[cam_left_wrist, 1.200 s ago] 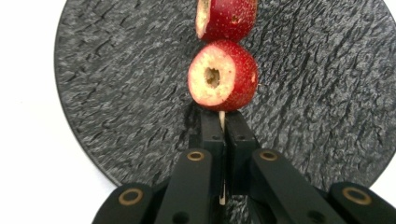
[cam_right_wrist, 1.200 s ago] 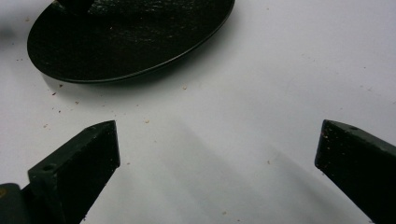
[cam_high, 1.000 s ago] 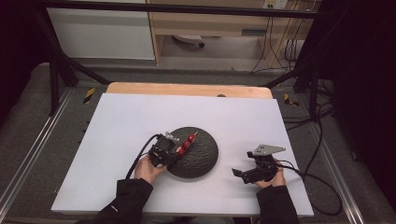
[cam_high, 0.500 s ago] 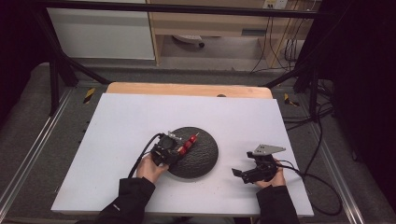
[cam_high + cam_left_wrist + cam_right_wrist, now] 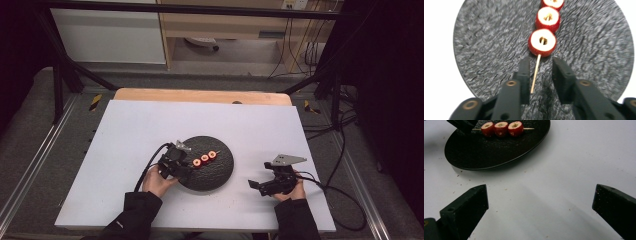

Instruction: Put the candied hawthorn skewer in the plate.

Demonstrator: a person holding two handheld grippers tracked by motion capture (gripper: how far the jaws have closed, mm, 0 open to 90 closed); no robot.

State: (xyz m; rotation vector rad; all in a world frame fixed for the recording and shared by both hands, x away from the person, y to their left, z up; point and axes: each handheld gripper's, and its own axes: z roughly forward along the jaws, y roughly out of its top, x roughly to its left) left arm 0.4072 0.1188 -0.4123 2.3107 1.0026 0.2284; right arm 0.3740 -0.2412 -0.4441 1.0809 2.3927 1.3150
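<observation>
three red fruit pieces on one thin skewer (image 5: 535,74), lying flat on the black plate (image 5: 220,172), toward its left half, bare stick end pointing at the left gripper (image 5: 539,66). jaws parted, one on each side of the stick, gripping nothing; stick nearer the left jaw than the right. if picking up: better to centre the stick between the jaws first, then close low and gently on the bare wood just short of the nearest fruit (image 5: 542,42), not on the fruit itself. thin round stick, likely to roll or slip out on a crooked squeeze. lift level so nothing slides off. right gripper (image 5: 270,183) resting wide open on the white table (image 5: 125,130), well apart from the plate, holding nothing; fine left there.
</observation>
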